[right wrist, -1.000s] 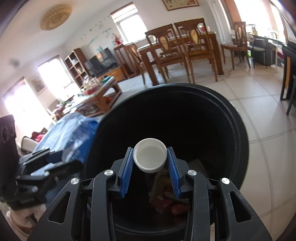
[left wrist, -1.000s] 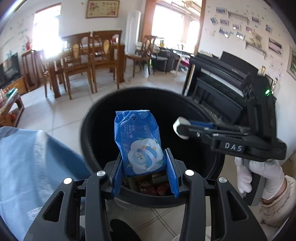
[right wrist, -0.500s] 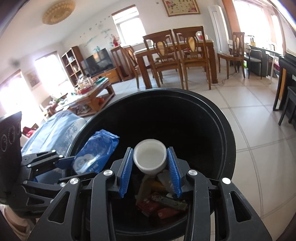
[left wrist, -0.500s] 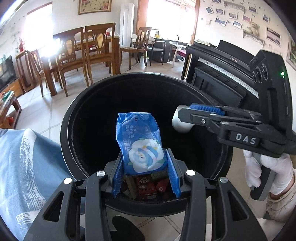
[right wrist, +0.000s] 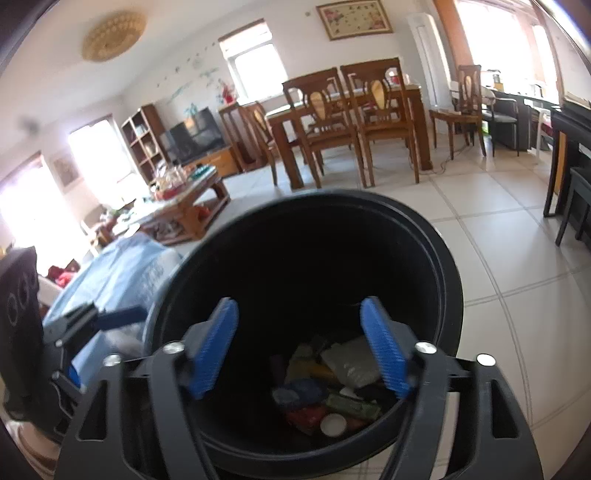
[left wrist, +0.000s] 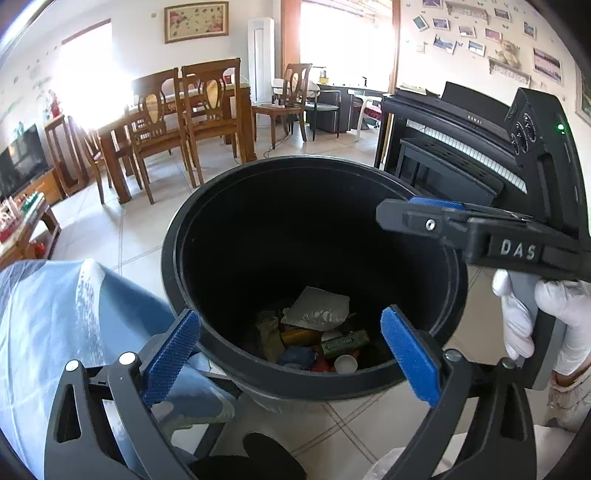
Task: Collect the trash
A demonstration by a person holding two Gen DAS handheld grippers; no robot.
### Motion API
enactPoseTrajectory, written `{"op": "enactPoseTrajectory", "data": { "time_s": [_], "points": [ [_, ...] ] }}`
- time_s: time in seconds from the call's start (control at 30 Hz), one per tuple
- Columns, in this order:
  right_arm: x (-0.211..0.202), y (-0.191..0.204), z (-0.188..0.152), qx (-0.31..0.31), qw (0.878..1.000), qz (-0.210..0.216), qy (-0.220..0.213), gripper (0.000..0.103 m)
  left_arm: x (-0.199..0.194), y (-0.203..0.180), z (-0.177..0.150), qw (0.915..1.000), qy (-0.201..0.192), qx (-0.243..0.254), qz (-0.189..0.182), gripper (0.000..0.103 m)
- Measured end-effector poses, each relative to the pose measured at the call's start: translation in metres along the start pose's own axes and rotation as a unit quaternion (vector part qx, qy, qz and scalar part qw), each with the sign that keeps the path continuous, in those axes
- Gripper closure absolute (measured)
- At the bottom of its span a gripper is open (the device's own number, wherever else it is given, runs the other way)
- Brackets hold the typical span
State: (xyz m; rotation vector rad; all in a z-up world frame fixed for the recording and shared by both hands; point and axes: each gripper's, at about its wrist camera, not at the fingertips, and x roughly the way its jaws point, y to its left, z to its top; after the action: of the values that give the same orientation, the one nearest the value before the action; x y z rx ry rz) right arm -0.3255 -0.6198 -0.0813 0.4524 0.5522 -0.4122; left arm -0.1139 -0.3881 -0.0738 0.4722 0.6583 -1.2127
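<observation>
A pale tiled floor runs back to a wooden dining table ringed with matching chairs. In the left wrist view a television stands at the far left on a low wooden unit, and a light blue sheet lies near left, its edge just beside the bin. The black round trash bin stands on the tiles in the middle. The left gripper hangs over its near rim; its jaws have just been opening and now stand wide apart with nothing between them. At the bottom of the bin lies the trash: a white packet, a blue packet, a green wrapper and a small white cup. To the right the right gripper reaches over the rim, gripped by a white-gloved hand; its jaws have also just been opening and are spread with nothing held. Behind it a black upright piano stands against a white wall hung with small photos.
</observation>
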Motion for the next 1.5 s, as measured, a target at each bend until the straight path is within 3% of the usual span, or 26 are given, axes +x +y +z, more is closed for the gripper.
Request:
{"op": "enactPoseTrajectory", "data": {
  "time_s": [0.2,0.43,0.63,0.73,0.87,1.03,1.1,1.3,1.5],
  "points": [
    [0.004,0.026,0.000,0.011,1.000,0.029,0.007,0.008,-0.036,0.028,-0.015,0.9979,-0.027,-0.055,0.021,0.005],
    [0.030,0.097,0.005,-0.020,0.996,0.073,0.038,0.005,-0.105,0.085,-0.048,0.9805,-0.075,-0.138,0.118,0.005],
    [0.055,0.208,0.005,-0.102,0.985,0.130,0.047,0.005,-0.178,0.127,-0.090,0.9495,-0.120,-0.193,0.216,0.005],
    [0.065,0.272,0.004,-0.151,0.975,0.161,0.036,0.005,-0.218,0.149,-0.115,0.9234,-0.132,-0.223,0.283,0.005],
    [0.075,0.360,-0.004,-0.217,0.955,0.200,0.008,0.005,-0.259,0.172,-0.141,0.8917,-0.141,-0.264,0.339,0.005],
    [0.087,0.442,-0.020,-0.233,0.937,0.260,-0.032,0.005,-0.304,0.201,-0.177,0.8516,-0.149,-0.307,0.398,0.005],
    [0.089,0.464,-0.027,-0.235,0.931,0.273,-0.052,0.005,-0.316,0.207,-0.185,0.8406,-0.154,-0.316,0.412,0.005],
    [0.093,0.499,-0.041,-0.239,0.922,0.285,-0.110,0.005,-0.336,0.218,-0.196,0.8165,-0.158,-0.331,0.446,0.005],
    [0.091,0.488,-0.039,-0.221,0.923,0.288,-0.129,0.005,-0.343,0.218,-0.204,0.8093,-0.162,-0.338,0.452,0.005]
  ]
}}
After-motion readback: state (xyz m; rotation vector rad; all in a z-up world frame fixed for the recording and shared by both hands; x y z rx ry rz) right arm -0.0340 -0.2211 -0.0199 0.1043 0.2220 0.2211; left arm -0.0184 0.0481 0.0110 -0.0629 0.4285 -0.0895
